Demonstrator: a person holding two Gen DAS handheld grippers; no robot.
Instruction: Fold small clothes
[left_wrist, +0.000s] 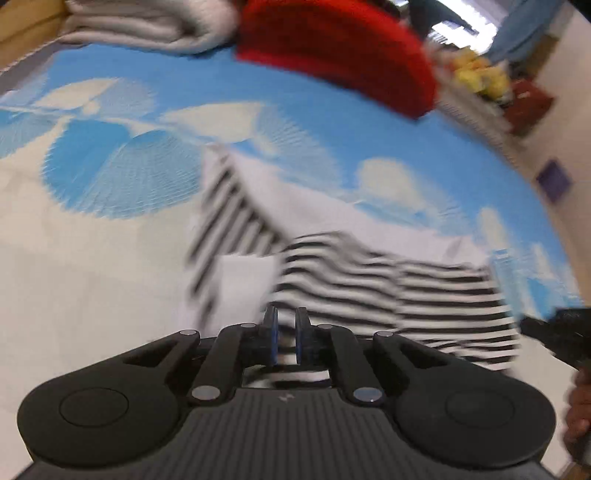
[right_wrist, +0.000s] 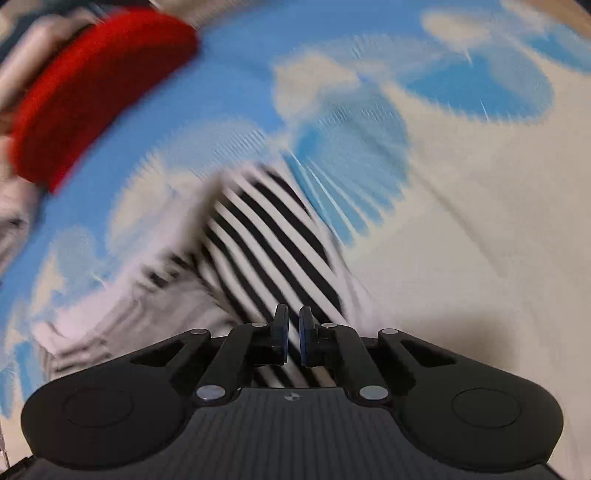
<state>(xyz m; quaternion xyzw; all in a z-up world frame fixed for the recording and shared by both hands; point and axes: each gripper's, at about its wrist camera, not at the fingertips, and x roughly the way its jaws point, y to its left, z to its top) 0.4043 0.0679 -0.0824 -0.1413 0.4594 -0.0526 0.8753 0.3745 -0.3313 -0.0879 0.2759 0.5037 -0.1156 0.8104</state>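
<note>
A small black-and-white striped garment (left_wrist: 369, 288) lies partly folded on the blue-and-white sheet (left_wrist: 92, 258). My left gripper (left_wrist: 287, 332) hovers over its near edge. The pads stand a narrow gap apart and stripes show through the gap; no cloth looks pinched. In the right wrist view the same striped garment (right_wrist: 266, 236) runs up from my right gripper (right_wrist: 293, 328). Its pads are almost together, low on the striped cloth, and seem to pinch it. Both views are motion-blurred.
A red folded cloth (left_wrist: 332, 51) lies at the far side of the sheet, with folded white towels (left_wrist: 147, 26) to its left. The red cloth (right_wrist: 96, 85) sits top left in the right view. A dark gripper body (left_wrist: 554, 332) and a hand (left_wrist: 578, 406) show at the right edge.
</note>
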